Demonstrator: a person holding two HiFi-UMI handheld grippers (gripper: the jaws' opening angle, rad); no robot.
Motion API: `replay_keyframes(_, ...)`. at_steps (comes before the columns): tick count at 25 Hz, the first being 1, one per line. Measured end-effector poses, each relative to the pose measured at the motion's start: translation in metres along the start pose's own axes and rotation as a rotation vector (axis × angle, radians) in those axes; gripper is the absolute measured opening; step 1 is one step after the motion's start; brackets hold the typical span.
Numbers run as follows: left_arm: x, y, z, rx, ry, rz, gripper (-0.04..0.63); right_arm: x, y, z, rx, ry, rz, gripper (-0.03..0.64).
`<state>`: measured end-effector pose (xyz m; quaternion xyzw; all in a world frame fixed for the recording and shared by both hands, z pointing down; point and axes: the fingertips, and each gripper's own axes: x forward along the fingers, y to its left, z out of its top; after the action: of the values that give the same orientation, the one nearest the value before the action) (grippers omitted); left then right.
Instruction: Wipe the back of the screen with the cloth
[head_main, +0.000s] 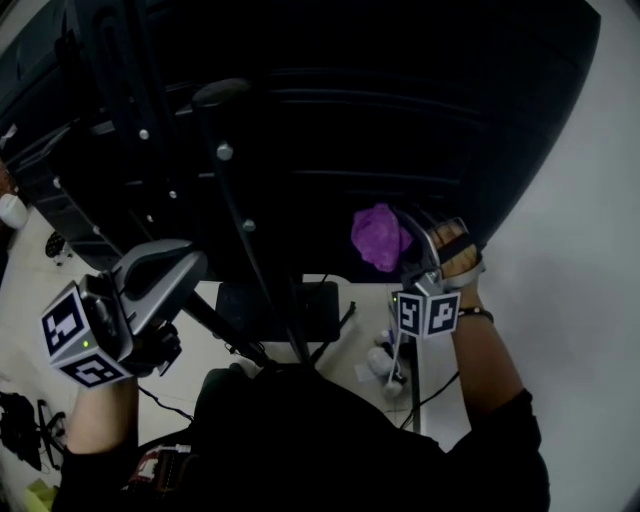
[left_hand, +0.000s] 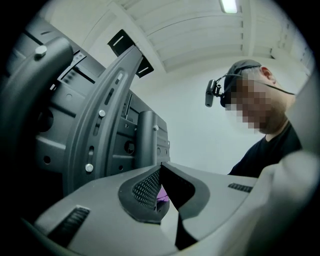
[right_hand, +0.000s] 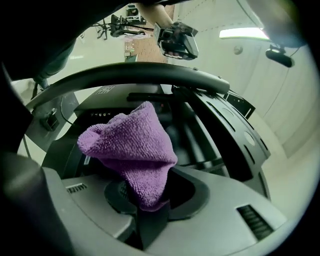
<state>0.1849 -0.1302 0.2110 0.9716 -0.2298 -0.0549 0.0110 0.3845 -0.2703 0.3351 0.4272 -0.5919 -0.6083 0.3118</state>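
Shows rt tongs (right_hand: 150, 200) clamped on purple cloth (right_hand: 132, 145), held up at dark back of screen (head_main: 400, 120), nr its lower edge. Shows lt tongs (left_hand: 161, 172) closed tip to tip, empty, beside monitor arm (left_hand: 100, 135), over white worktop (head_main: 365, 330).

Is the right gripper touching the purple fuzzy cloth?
Touching. The right gripper view shows the tongs of the right gripper shut on the lower end of the purple fuzzy cloth.

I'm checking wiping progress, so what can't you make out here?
Head view: the screen back is too dark to show dust or wiped patches.
Right gripper view: the cloth covers its own contact with the screen back.
Head view: white desk clutter, too small to name.
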Motion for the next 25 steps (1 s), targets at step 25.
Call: replay_keyframes(25,-0.023,0.016,-0.077,-0.145,0.066,0.055,-0.005,-0.037,0.090,-0.011,0.432,0.160,0.298,0.097)
